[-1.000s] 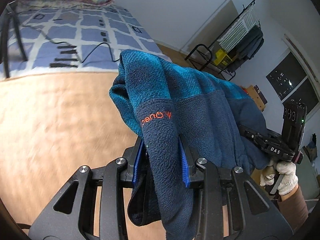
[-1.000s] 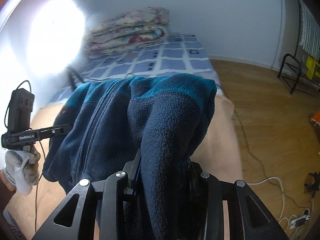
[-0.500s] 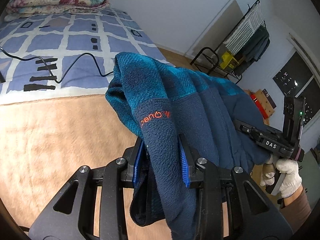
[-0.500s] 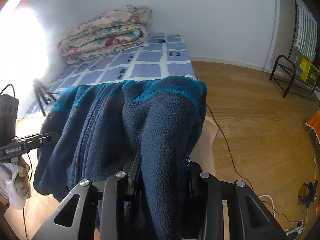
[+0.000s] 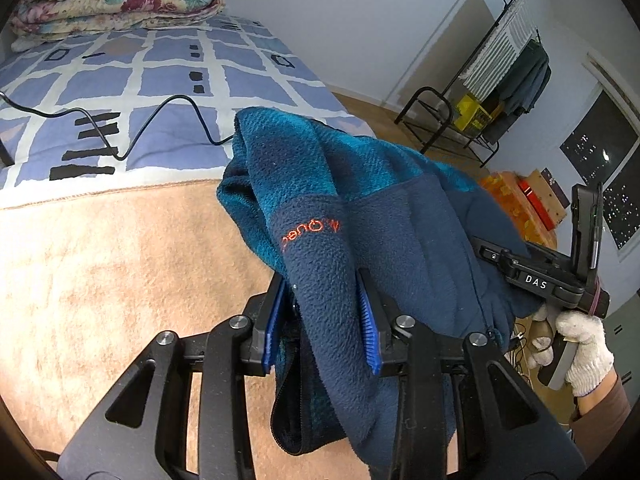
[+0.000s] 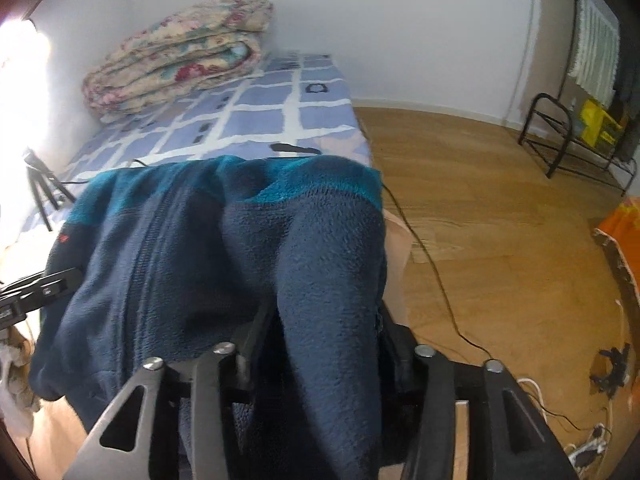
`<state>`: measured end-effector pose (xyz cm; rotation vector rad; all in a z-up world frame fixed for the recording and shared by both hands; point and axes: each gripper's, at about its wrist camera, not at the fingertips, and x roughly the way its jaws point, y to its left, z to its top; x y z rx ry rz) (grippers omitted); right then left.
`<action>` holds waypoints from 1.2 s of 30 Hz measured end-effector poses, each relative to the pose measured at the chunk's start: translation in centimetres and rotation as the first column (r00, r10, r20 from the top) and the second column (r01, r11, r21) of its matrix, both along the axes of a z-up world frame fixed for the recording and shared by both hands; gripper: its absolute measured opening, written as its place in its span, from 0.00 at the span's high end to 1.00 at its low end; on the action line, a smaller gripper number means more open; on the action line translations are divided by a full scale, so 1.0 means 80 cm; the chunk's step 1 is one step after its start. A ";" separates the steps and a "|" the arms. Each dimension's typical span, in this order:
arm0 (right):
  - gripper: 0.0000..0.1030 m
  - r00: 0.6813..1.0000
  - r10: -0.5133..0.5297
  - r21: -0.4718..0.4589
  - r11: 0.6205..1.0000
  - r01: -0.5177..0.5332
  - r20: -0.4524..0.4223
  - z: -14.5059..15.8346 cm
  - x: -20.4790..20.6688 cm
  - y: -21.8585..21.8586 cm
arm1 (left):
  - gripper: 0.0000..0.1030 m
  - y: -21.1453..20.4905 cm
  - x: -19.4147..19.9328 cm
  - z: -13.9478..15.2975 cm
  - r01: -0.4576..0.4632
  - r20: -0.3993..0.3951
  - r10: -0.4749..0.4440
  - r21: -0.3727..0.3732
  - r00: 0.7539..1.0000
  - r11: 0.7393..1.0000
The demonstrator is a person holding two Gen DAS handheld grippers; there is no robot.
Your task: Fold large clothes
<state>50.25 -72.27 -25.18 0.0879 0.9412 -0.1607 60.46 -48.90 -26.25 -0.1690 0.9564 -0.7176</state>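
Observation:
A navy and teal fleece jacket (image 5: 380, 208) with an orange logo hangs bunched between both grippers, over a peach blanket (image 5: 100, 280) on the bed. My left gripper (image 5: 324, 320) has a navy fold between its blue pads; the jaws are starting to open but the pads still press on the fleece. In the right wrist view the jacket (image 6: 240, 240) drapes over my right gripper (image 6: 320, 320). Its jaws are opening and stand wide, with a loose fold lying between them. A white-gloved hand (image 5: 580, 360) holds the right gripper's handle.
The bed's blue checked sheet (image 5: 160, 92) carries a black cable (image 5: 160, 112) and a folded floral quilt (image 5: 120, 0) at the far end. A small tripod (image 6: 40, 188) stands at the left. Wooden floor (image 6: 500, 220) with cables and a drying rack (image 5: 500, 80) lie to the right.
Both grippers sank a little toward the bed with the jacket. The right gripper's jaws have spread apart and loosened on the fleece; the left jaws look about the same.

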 end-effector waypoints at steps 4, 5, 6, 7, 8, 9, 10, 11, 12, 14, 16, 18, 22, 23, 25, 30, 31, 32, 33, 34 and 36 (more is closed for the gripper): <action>0.41 1.000 -0.023 -0.042 0.999 0.023 0.006 0.010 -0.009 0.003 | 0.60 0.003 -0.011 0.010 0.003 0.047 -0.005 0.037 0.999 0.999; 0.40 1.000 -0.025 -0.052 0.998 0.025 0.008 0.013 -0.013 0.006 | 0.60 0.005 -0.014 0.013 0.012 0.053 -0.014 0.037 0.999 0.999; 0.39 1.000 -0.027 -0.062 0.998 0.027 0.010 0.015 -0.016 0.008 | 0.60 0.007 -0.019 0.016 0.019 0.058 -0.021 0.041 0.998 0.999; 0.38 0.999 -0.030 -0.069 0.997 0.031 0.013 0.017 -0.018 0.010 | 0.60 0.009 -0.024 0.019 0.025 0.063 -0.028 0.045 0.998 0.999; 0.36 0.999 -0.036 -0.075 0.996 0.037 0.019 0.020 -0.021 0.012 | 0.60 0.011 -0.029 0.022 0.030 0.070 -0.034 0.051 0.997 0.998; 0.36 0.999 -0.041 -0.076 0.996 0.043 0.024 0.023 -0.026 0.015 | 0.59 0.013 -0.035 0.025 0.035 0.081 -0.040 0.058 0.996 0.998; 0.36 0.999 -0.045 -0.077 0.996 0.047 0.026 0.025 -0.027 0.017 | 0.59 0.015 -0.041 0.030 0.038 0.093 -0.044 0.065 0.995 0.997; 0.36 0.998 -0.050 -0.079 0.996 0.052 0.030 0.028 -0.030 0.020 | 0.60 0.018 -0.045 0.033 0.041 0.100 -0.047 0.066 0.994 0.997; 0.36 0.998 -0.052 -0.081 0.995 0.055 0.034 0.031 -0.032 0.023 | 0.60 0.022 -0.051 0.037 0.043 0.106 -0.050 0.065 0.993 0.997; 0.36 0.997 -0.056 -0.092 0.994 0.061 0.046 0.040 -0.040 0.032 | 0.59 0.032 -0.062 0.047 0.042 0.115 -0.049 0.058 0.992 0.997; 0.36 0.997 -0.055 -0.093 0.994 0.061 0.061 0.050 -0.051 0.040 | 0.60 0.042 -0.074 0.058 0.041 0.123 -0.046 0.050 0.991 0.998; 0.36 0.995 -0.055 -0.084 0.995 0.062 0.080 0.063 -0.066 0.050 | 0.59 0.052 -0.091 0.072 0.041 0.140 -0.048 0.047 0.989 0.998; 0.36 0.993 -0.046 -0.062 0.997 0.053 0.113 0.090 -0.099 0.072 | 0.59 0.077 -0.134 0.106 0.047 0.179 -0.055 0.046 0.982 0.998; 0.36 0.992 -0.041 -0.064 0.997 0.048 0.119 0.098 -0.109 0.079 | 0.60 0.082 -0.145 0.115 0.047 0.190 -0.056 0.048 0.980 0.998; 0.36 0.990 -0.019 -0.073 0.997 0.029 0.138 0.120 -0.132 0.095 | 0.59 0.098 -0.173 0.139 0.049 0.207 -0.058 0.046 0.977 0.998; 0.33 0.980 0.024 -0.056 0.998 -0.013 0.197 0.184 -0.207 0.137 | 0.60 0.135 -0.252 0.200 0.050 0.269 -0.061 0.050 0.961 0.998; 0.33 0.979 0.029 -0.060 0.998 -0.018 0.202 0.194 -0.220 0.144 | 0.59 0.147 -0.274 0.215 0.047 0.288 -0.062 0.056 0.956 0.997; 0.32 0.978 0.037 -0.069 0.997 -0.024 0.206 0.204 -0.233 0.155 | 0.59 0.156 -0.290 0.226 0.045 0.299 -0.060 0.057 0.952 0.997; 0.32 0.976 0.050 -0.089 0.996 -0.032 0.210 0.218 -0.251 0.169 | 0.59 0.165 -0.307 0.238 0.041 0.309 -0.056 0.055 0.949 0.998; 0.32 0.975 0.055 -0.105 0.994 -0.033 0.215 0.227 -0.260 0.178 | 0.58 0.175 -0.321 0.246 0.036 0.315 -0.050 0.051 0.948 0.998; 0.28 0.971 0.065 -0.132 0.991 -0.035 0.232 0.246 -0.289 0.199 | 0.56 0.197 -0.355 0.265 0.029 0.324 -0.041 0.043 0.945 0.999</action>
